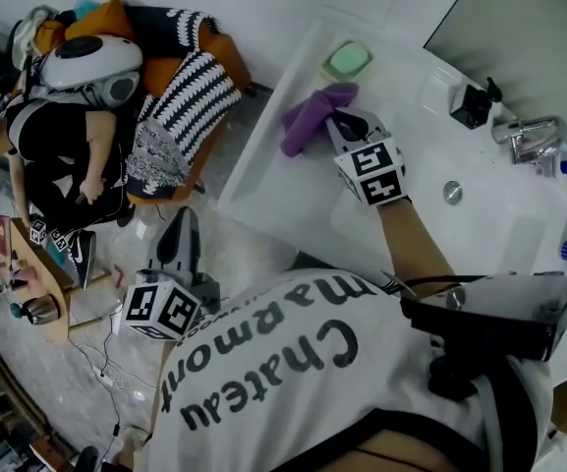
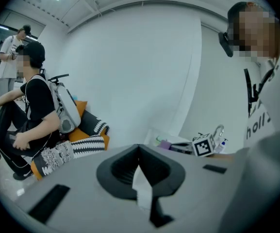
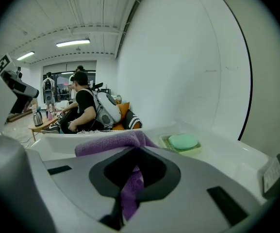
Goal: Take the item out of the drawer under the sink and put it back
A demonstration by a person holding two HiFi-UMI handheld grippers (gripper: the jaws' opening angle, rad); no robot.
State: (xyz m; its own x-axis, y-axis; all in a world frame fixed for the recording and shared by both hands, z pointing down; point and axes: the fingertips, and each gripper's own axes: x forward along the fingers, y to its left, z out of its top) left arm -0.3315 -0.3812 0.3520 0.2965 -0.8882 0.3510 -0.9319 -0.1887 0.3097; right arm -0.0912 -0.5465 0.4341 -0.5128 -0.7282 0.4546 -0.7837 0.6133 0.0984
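Note:
A purple towel point(image 1: 311, 118) hangs over the white sink counter point(image 1: 263, 180), its end pinched in my right gripper point(image 1: 334, 122). In the right gripper view the purple towel point(image 3: 111, 142) drapes across the front of the shut right gripper point(image 3: 132, 174) and runs down between its jaws. My left gripper point(image 1: 179, 226) hangs low at the left over the floor, away from the sink. Seen in its own view, the left gripper point(image 2: 140, 178) has its jaws together with only a thin pale sliver between them. No drawer is in view.
A green soap point(image 1: 348, 60) on its dish lies at the counter's far end. The faucet point(image 1: 527, 138) and a black object point(image 1: 472, 104) stand behind the basin point(image 1: 480, 226). A seated person point(image 1: 59, 153) and striped cushions point(image 1: 190, 88) are at the left.

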